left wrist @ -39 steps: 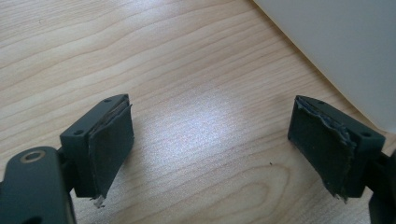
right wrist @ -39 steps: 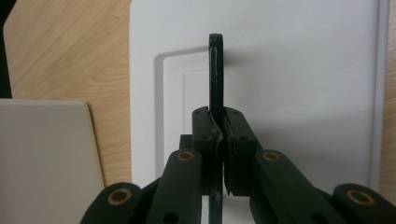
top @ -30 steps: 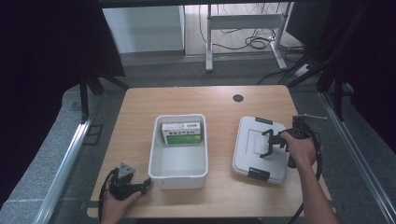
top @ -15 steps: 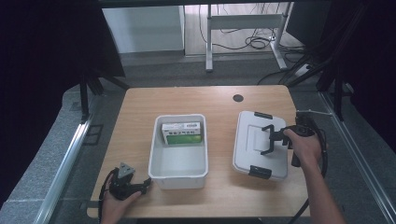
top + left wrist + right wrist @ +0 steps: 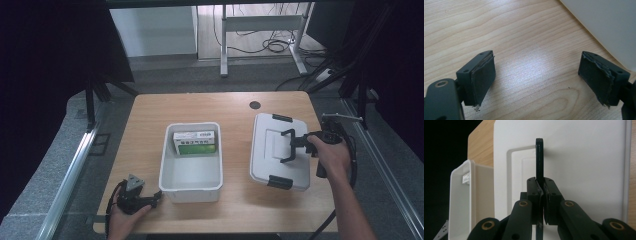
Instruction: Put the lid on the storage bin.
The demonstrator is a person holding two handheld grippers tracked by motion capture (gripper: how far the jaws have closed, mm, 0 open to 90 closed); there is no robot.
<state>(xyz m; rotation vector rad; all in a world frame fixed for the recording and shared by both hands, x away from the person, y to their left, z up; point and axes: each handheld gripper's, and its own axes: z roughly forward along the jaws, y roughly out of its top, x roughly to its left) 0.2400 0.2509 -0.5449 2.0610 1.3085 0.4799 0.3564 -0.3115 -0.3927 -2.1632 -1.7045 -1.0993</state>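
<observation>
Right claw (image 5: 541, 195) pinching lid handle (image 5: 539, 160), box (image 5: 195, 142) in bin (image 5: 190, 187)

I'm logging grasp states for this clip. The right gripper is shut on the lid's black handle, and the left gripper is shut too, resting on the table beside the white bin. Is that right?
Not quite. The left gripper is open: the left gripper view shows its jaws wide apart over bare table, beside the white bin. The rest holds: the right gripper is shut on the black handle of the lid.

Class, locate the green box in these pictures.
In the high view the green box lies in the far end of the open white bin, left of the lid.
</observation>
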